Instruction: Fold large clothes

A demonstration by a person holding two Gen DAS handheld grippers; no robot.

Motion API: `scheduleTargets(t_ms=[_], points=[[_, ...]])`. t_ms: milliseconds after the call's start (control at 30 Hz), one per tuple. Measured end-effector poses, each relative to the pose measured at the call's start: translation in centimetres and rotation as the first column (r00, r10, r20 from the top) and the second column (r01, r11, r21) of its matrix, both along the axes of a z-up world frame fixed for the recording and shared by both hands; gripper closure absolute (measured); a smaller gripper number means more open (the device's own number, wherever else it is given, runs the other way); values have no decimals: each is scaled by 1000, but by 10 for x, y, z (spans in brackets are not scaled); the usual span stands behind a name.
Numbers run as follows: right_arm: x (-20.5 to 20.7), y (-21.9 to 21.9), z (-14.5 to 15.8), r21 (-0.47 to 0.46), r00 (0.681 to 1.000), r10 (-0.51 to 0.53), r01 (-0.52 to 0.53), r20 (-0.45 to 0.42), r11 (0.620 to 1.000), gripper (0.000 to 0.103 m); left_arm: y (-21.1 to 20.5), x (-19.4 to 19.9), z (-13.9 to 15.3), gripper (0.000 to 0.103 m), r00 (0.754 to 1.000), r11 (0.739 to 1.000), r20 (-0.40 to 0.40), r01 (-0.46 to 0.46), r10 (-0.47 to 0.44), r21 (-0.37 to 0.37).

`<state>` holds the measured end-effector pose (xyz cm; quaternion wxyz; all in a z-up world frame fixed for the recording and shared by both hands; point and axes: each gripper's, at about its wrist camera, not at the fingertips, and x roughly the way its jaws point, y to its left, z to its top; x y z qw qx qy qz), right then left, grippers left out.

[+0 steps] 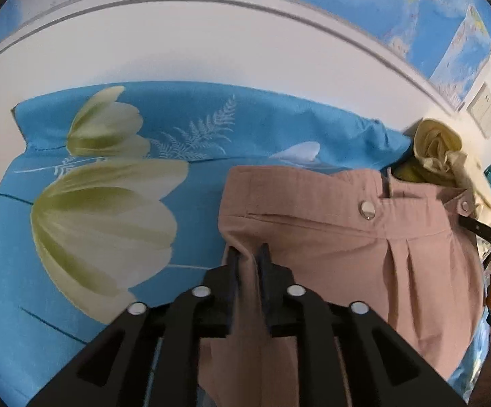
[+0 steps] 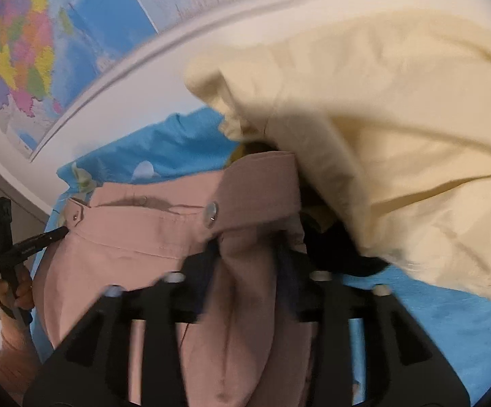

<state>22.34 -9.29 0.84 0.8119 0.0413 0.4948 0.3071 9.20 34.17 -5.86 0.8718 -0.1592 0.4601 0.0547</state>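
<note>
A: What cloth is this?

B: A pair of dusty-pink woven trousers (image 1: 330, 237) with a broad waistband, pressed pleats and a round silvery button (image 1: 367, 209). They lie on a smooth bright-blue sheet (image 1: 15, 271) printed with big pale tulips and a white fern.

A: And the tools?

B: In the left wrist view the black plastic left gripper (image 1: 249, 263) fills the lower centre. Its jaws stand narrowly apart, with a fold of the trousers' left edge caught between them; the pads seem to press it.

A: The other one?

B: In the right wrist view the black right gripper (image 2: 249, 254) sits lower centre. Its jaws are wider, and a thick bunch of pink fabric just under the waistband fills the gap. The picture is blurred, so I can't tell whether the pads bite.

A: Anything beside them?

B: A crumpled, soft cream-yellow garment (image 2: 398, 135) takes up the right of that view, touching the waistband's end. Map posters (image 2: 18, 57) hang on the white wall, upper left.
</note>
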Motion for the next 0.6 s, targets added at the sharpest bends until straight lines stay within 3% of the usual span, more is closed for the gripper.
scheduleTargets(t_ms=[33, 133, 200, 300, 333, 367, 433, 467, 533, 600], points=[[-3, -7, 5, 2, 1000, -5, 5, 21, 1000, 16, 4, -6, 5, 70, 1000, 1000, 11, -10, 10, -14], [-25, -29, 22, 17, 997, 25, -26, 77, 1000, 14, 3, -31, 22, 59, 997, 1000, 82, -12, 11, 7], [-31, -35, 19, -2, 996, 46, -46, 75, 999, 14, 1, -46, 29, 49, 994, 1000, 108, 20, -20, 6], [-49, -45, 6, -21, 996, 83, -82, 35, 996, 16, -7, -66, 28, 44, 988, 995, 119, 98, -97, -1], [-53, -45, 2, -33, 996, 87, -86, 32, 996, 37, -13, -71, 25, 44, 986, 992, 116, 123, -122, 0], [-55, -44, -3, -29, 995, 101, -100, 17, 995, 68, -19, -73, 19, 44, 985, 990, 100, 138, -139, 9], [-50, -44, -13, 10, 994, 99, -99, -39, 995, 93, -28, -70, 3, 58, 987, 988, 54, 150, -151, 33], [-47, -45, -13, 33, 995, 97, -95, -37, 995, 94, -27, -69, -4, 75, 990, 990, 39, 137, -139, 36], [-41, -47, -16, 44, 998, 57, -56, -30, 997, 94, -21, -62, -16, 79, 994, 995, 33, 100, -100, 13], [-35, -48, -28, 59, 995, 27, -21, -95, 998, 87, -11, -62, -23, 77, 998, 998, 28, 52, -51, -45]])
